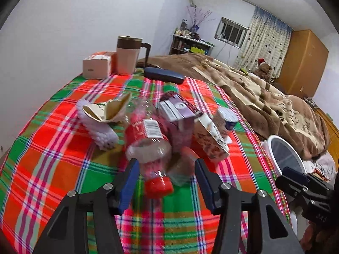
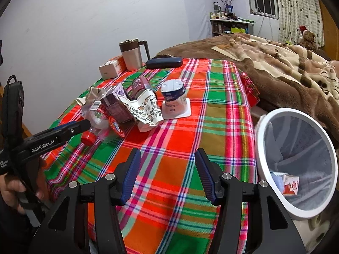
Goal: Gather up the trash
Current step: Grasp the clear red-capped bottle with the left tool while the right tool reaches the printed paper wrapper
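- Left tool (image 1: 166, 178): jaws apart around the bottle's (image 1: 148, 139) red cap, not pressing.
- Right tool (image 2: 168, 174): jaws apart, empty, by the bin (image 2: 259, 148) at the surface's (image 2: 222, 110) right edge.

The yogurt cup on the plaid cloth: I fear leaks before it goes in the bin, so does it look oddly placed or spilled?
The white and navy plastic yogurt cup stands upside down, its wide square rim flat on the plaid tablecloth, apart from the crushed trash pile. No spill shows around it.
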A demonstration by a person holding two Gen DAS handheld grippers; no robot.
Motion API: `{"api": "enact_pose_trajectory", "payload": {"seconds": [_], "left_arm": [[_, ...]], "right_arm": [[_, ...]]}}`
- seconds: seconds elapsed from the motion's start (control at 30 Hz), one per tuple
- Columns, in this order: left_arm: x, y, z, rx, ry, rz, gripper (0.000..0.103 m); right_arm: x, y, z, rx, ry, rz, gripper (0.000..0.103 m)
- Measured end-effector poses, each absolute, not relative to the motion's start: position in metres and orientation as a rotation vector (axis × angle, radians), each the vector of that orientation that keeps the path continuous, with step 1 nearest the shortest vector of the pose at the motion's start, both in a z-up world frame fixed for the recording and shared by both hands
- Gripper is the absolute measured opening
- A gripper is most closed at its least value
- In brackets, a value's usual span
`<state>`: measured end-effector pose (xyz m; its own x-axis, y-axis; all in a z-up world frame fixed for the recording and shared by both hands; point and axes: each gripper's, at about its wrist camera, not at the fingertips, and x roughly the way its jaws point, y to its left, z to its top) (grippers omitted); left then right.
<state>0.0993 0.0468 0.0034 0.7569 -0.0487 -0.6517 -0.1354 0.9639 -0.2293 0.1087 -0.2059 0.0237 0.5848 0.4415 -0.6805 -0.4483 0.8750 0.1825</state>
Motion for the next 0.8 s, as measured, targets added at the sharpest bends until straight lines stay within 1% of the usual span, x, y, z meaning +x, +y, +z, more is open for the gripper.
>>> {"api": "enact_pose_trajectory", "payload": {"seconds": [0.33, 0.4, 0.47, 0.73, 0.8], "left_arm": [[0.129, 0.063, -0.008, -0.303, 0.740, 0.091, 0.056], [0.132, 0.064, -0.011, -0.310, 0.744, 0.088, 0.061], [0.137, 0.066, -0.013, -0.320, 0.745, 0.085, 0.063], [0.150, 0.074, -0.028, -0.360, 0.777, 0.079, 0.064], [0.150, 0.075, -0.030, -0.362, 0.782, 0.071, 0.064]], "right_arm": [[0.126, -0.183, 0.022, -0.039, 0.794, 0.554, 0.055], [0.129, -0.180, 0.021, -0.044, 0.796, 0.563, 0.055], [0.133, -0.174, 0.020, -0.050, 0.799, 0.570, 0.055], [0.144, -0.152, 0.014, -0.079, 0.814, 0.596, 0.055], [0.147, -0.146, 0.013, -0.087, 0.817, 0.602, 0.053]]}}
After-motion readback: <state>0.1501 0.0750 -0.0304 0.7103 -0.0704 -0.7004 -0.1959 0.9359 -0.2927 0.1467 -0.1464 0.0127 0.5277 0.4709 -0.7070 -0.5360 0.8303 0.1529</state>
